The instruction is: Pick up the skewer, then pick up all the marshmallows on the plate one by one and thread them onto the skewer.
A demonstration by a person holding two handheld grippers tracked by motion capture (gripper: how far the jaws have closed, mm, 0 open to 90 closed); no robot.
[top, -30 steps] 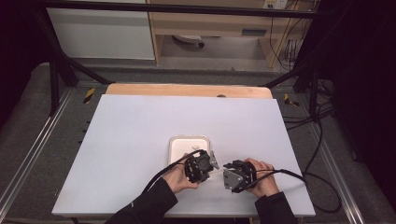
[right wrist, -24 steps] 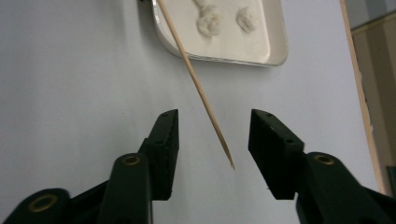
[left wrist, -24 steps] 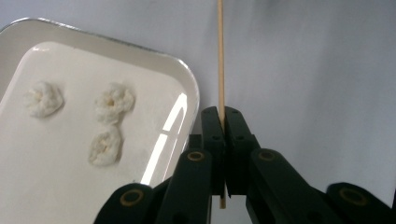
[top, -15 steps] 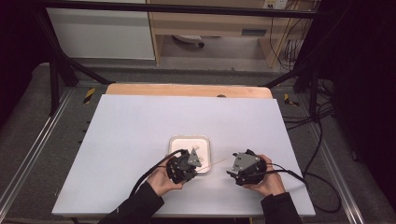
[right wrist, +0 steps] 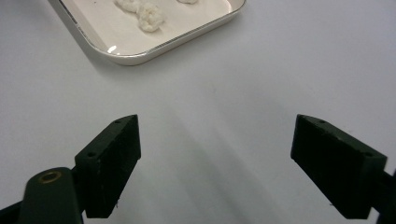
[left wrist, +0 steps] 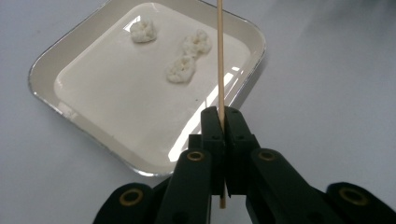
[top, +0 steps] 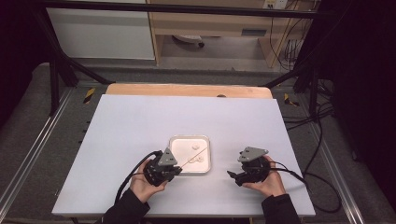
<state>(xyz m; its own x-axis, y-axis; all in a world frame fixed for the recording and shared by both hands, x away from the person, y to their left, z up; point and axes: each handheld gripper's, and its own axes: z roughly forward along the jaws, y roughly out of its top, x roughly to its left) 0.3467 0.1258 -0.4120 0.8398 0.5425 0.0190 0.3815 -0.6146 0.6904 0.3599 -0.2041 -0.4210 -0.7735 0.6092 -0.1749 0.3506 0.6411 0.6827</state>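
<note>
The left gripper holds a thin wooden skewer tight between its fingers; its tip reaches over the shallow white square tray. Three small white fluffy pieces lie there, not yet pierced. The right gripper has just been opening, fingers wide and empty above the bench.
</note>
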